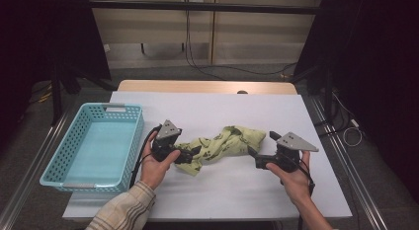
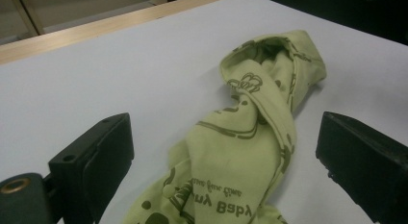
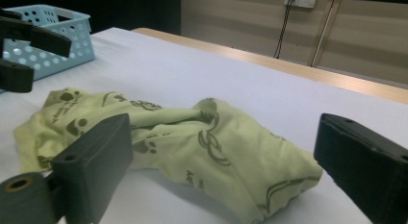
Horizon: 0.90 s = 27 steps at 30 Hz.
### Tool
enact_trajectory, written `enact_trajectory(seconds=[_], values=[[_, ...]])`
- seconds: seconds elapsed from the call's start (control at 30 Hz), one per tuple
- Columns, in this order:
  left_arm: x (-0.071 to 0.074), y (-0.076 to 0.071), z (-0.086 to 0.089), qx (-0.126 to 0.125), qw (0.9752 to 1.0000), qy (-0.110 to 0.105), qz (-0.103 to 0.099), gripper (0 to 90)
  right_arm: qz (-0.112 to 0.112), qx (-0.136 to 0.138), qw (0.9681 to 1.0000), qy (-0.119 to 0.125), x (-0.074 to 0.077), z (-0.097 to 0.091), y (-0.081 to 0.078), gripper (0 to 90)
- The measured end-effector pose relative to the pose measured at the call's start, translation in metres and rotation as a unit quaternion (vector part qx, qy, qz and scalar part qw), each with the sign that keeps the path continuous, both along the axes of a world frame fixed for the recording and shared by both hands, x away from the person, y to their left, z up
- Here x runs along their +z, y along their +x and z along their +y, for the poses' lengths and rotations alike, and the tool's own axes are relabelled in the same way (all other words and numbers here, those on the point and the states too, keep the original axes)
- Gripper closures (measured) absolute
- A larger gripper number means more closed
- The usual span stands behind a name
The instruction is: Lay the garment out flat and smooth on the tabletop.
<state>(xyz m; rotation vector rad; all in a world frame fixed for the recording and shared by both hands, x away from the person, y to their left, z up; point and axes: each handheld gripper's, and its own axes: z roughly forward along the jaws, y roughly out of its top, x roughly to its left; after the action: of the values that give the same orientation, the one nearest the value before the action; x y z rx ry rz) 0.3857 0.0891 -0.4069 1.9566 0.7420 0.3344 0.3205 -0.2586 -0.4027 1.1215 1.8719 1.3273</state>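
"Two grippers are at a white table point(image 1: 148, 200), one in each of a person's hands. Between them lies a crumpled, twisted yellow-green cloth point(image 1: 222, 143) with dark printed lettering."

"Is either gripper holding it?"

"No. The left gripper point(image 1: 184, 156) sits at the cloth's near-left end with its jaws wide apart, the fabric lying loose between them, unpinched. The right gripper point(image 1: 252, 152) points at the cloth's right end, its jaws also spread, just short of the fabric."

"Anything else nearby?"

"A light blue perforated basket point(image 1: 66, 151) stands empty at the table's left edge, well apart from the cloth."

"What might go wrong?"

"The cloth is wound into a rope-like twist. A jaw closing on one outer fold would likely lift a single layer, letting the rest sag or slip free. Pulling both ends apart could tighten the twist rather than open it."
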Motion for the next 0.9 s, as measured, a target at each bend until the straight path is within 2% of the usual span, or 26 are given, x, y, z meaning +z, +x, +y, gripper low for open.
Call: enact_trajectory(seconds=[0.07,0.13,0.23,0.27,0.33,0.43,0.53,0.6,0.63,0.7,0.77,0.8,0.83,0.87,0.9], values=[[-0.001,0.000,-0.001,-0.006,1.0000,0.005,0.000,6.0,0.006,0.000,1.0000,-0.003,0.001,0.002,0.008,7.0],[0.000,-0.001,-0.002,-0.001,1.0000,0.003,-0.003,6.0,0.015,0.003,0.9999,-0.007,0.003,0.005,0.015,7.8],[0.000,-0.001,-0.005,0.001,0.9997,-0.018,-0.014,6.0,0.014,0.002,0.9998,-0.015,0.005,0.006,0.023,12.0],[0.000,0.000,-0.006,0.003,0.9998,-0.010,-0.018,6.1,0.009,0.001,0.9997,-0.021,0.004,0.005,0.026,12.0],[-0.002,0.002,-0.008,-0.001,0.9997,-0.016,-0.018,6.0,0.018,0.001,0.9995,-0.027,0.003,0.006,0.031,14.1],[-0.008,0.005,-0.014,0.005,0.9996,-0.004,-0.026,6.2,0.045,0.010,0.9981,-0.042,0.000,0.008,0.042,18.7],[-0.012,0.011,-0.019,0.006,0.9999,0.001,-0.016,7.4,0.071,0.026,0.9964,-0.038,-0.002,0.011,0.054,23.9],[-0.011,0.016,-0.023,0.007,0.9999,0.012,-0.010,7.4,0.082,0.033,0.9949,-0.048,-0.003,0.014,0.061,29.0],[-0.010,0.018,-0.024,0.002,0.9999,0.011,-0.008,7.4,0.090,0.037,0.9938,-0.053,-0.004,0.017,0.066,31.2],[-0.009,0.022,-0.029,0.004,0.9998,0.017,-0.003,6.8,0.096,0.044,0.9929,-0.055,-0.006,0.020,0.073,33.3],[-0.009,0.026,-0.034,-0.015,0.9992,0.036,0.005,6.7,0.102,0.048,0.9916,-0.064,-0.010,0.025,0.078,36.4],[-0.009,0.026,-0.036,-0.021,0.9991,0.034,0.017,6.8,0.106,0.053,0.9913,-0.059,-0.013,0.028,0.081,38.8],[-0.008,0.027,-0.037,-0.039,0.9982,0.032,0.034,7.7,0.106,0.054,0.9910,-0.060,-0.016,0.029,0.082,43.1],[-0.009,0.025,-0.038,-0.044,0.9981,0.020,0.038,7.7,0.111,0.054,0.9900,-0.067,-0.018,0.030,0.083,45.8],[-0.010,0.024,-0.040,-0.045,0.9977,0.039,0.033,7.9,0.112,0.055,0.9893,-0.076,-0.020,0.031,0.083,49.0]])
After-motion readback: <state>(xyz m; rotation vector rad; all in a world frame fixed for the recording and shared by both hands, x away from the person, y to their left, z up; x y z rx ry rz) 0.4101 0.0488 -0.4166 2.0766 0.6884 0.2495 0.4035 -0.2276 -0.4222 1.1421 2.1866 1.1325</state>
